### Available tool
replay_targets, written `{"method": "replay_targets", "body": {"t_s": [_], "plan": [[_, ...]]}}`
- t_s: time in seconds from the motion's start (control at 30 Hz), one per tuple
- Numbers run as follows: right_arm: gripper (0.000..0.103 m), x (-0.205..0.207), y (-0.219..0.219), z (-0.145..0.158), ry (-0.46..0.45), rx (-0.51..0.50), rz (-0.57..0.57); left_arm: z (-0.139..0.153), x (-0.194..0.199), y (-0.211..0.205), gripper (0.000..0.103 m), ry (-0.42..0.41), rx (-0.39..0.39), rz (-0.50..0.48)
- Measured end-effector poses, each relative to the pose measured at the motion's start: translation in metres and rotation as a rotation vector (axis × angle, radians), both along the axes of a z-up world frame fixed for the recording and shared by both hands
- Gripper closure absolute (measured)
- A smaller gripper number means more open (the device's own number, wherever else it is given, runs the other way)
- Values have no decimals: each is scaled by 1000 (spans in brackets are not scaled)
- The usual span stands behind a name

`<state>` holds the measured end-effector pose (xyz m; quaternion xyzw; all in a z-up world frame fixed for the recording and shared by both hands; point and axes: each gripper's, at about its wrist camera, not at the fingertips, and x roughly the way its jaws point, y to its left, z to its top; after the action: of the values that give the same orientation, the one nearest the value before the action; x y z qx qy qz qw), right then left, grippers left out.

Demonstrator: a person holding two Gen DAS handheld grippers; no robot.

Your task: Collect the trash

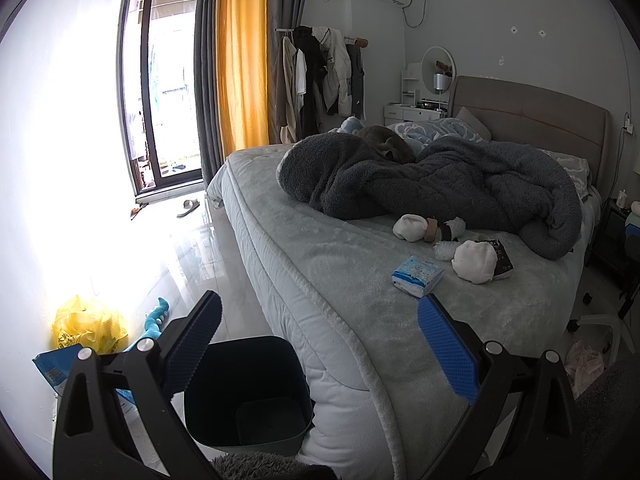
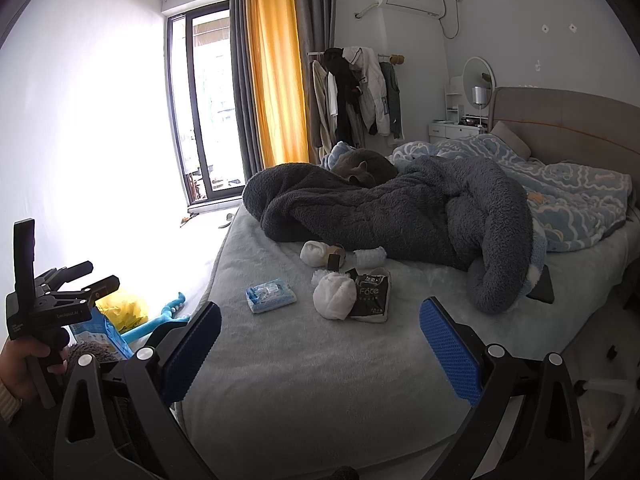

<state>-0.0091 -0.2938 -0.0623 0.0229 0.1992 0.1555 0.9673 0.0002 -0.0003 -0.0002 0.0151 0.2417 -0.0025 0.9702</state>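
Mid-frame on the pale grey plush bed (image 2: 320,360): crumpled white paper wad (image 2: 335,295), black "Face" tissue pack (image 2: 372,294), blue wet-wipe packet (image 2: 270,295). Dark plastic bin (image 1: 248,396) sits lower left on the floor. Left gripper (image 1: 320,344) and right gripper (image 2: 320,350) jaws spread wide, empty. Best approach: right takes the wad first, squeezing gently.
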Motion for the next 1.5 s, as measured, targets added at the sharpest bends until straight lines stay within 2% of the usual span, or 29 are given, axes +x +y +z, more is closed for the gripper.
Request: {"method": "replay_targets", "body": {"t_s": [1.1, 1.3, 1.5], "plan": [[2, 3, -5, -4, 23, 10, -17, 0, -2, -1, 3, 17, 6, 10], [2, -1, 2, -6, 43, -75, -40, -2, 2, -1, 3, 23, 2, -43], [3, 13, 6, -6, 62, -69, -4, -1, 17, 2, 4, 21, -9, -95]]}}
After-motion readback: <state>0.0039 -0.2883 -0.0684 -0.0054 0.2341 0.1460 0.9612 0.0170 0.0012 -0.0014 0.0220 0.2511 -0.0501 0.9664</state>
